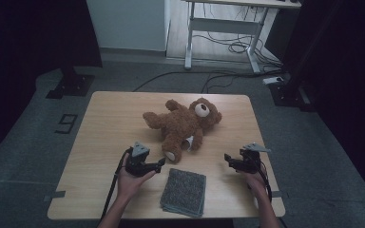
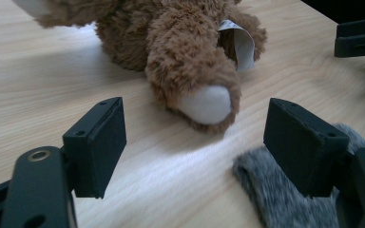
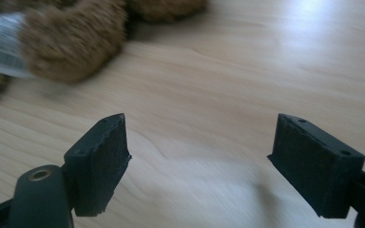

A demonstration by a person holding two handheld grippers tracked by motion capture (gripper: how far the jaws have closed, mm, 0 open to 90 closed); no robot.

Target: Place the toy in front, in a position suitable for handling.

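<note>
Nearest to the camera in the high view, the folded grey cloth (image 1: 183,192) lies flat at the near edge of the wooden table (image 1: 109,118), between the two forearms of the person. Just to its left, the left gripper (image 1: 160,164) is held low over the table with its jaws spread wide, and nothing is between them. In the left gripper view the white-soled foot of the teddy bear (image 2: 208,103) lies a little beyond the open jaws, not touching them, and a corner of the grey cloth shows under the right jaw. On the other side, the right gripper (image 1: 227,157) is also held low with its jaws spread, over bare wood; it is near the bear but apart from it. Further away, the brown teddy bear (image 1: 180,126) lies on its back in the middle of the table, its head toward the far right, and a white label (image 3: 1,45) hangs at its leg.
</note>
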